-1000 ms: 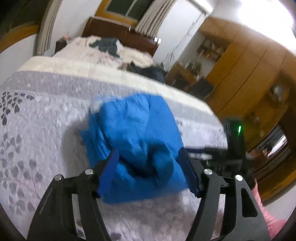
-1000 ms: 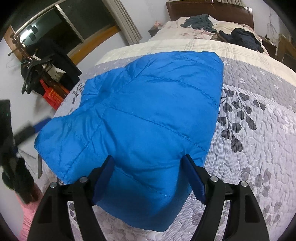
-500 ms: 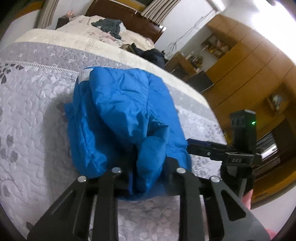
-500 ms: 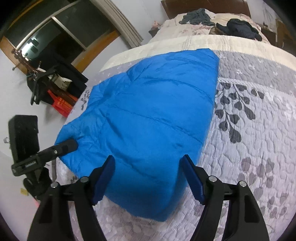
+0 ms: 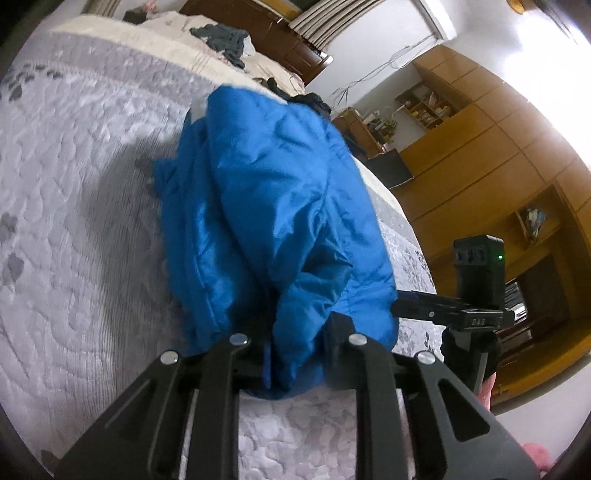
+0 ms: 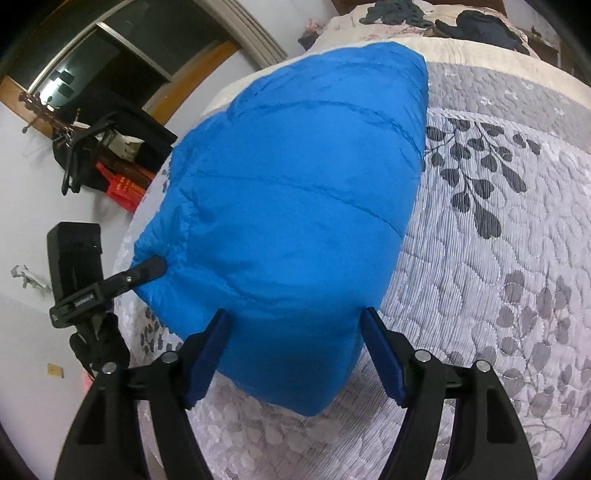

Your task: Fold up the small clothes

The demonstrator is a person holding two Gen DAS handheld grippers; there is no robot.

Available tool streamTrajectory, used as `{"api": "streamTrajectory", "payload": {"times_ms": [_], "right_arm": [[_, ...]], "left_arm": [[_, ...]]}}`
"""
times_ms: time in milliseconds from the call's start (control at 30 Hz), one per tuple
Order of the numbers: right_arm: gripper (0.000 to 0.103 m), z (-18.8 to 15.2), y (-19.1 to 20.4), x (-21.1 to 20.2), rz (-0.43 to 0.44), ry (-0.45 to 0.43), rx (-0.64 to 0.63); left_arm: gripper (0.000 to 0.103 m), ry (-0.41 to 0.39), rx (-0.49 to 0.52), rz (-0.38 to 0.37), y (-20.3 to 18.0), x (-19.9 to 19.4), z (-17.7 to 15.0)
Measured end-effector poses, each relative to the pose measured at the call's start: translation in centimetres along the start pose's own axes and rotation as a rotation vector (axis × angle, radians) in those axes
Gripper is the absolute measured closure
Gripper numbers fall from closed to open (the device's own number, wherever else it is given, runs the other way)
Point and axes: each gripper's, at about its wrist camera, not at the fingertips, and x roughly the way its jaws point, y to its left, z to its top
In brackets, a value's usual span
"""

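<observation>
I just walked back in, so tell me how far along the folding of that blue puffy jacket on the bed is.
Partly done: the blue jacket lies doubled into a bundle on the quilt. In hand: the left gripper is shut on a bunched fold at its near edge, while the right gripper is open astride the near end. Left: fold that bunch over and flatten the bundle.

Bed (image 6: 498, 258) under a grey quilt printed with dark leaves; cream band (image 6: 480, 48) at its far end. Dark clothes (image 6: 480, 31) heaped far on the bed, before a wooden headboard (image 5: 273, 33). Wooden cabinets (image 5: 509, 155) right. Window (image 6: 103, 62) and red crate (image 6: 123, 186) left.
</observation>
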Motion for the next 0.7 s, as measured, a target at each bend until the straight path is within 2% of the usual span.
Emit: {"api": "streamTrajectory", "payload": {"times_ms": [100,267,467,567,633,700], "right_arm": [[0.029,-0.2,0.3,0.7,-0.021,0.003,-0.005],[0.029,-0.5,0.6,1.8,-0.063,-0.003,-0.013],[0.027,-0.6,0.3,2.8,-0.059,0.002,0.001],[0.027,-0.4,0.5,1.7,-0.056,-0.004,-0.019],[0.027,-0.3,0.7,1.0,-0.051,-0.012,-0.029],[0.027,-0.2,0.8,0.6,-0.058,-0.018,-0.039]], "left_arm": [[0.084,0.003,0.003,0.001,0.6,0.4,-0.5],[0.082,0.003,0.038,0.049,0.5,1.0,-1.0],[0.078,0.017,0.032,0.049,0.3,1.1,-0.6],[0.065,0.029,0.025,0.035,-0.3,0.2,0.1],[0.047,0.006,0.033,0.037,-0.8,-1.0,0.3],[0.041,-0.037,0.04,0.046,-1.3,-2.4,0.8]]}}
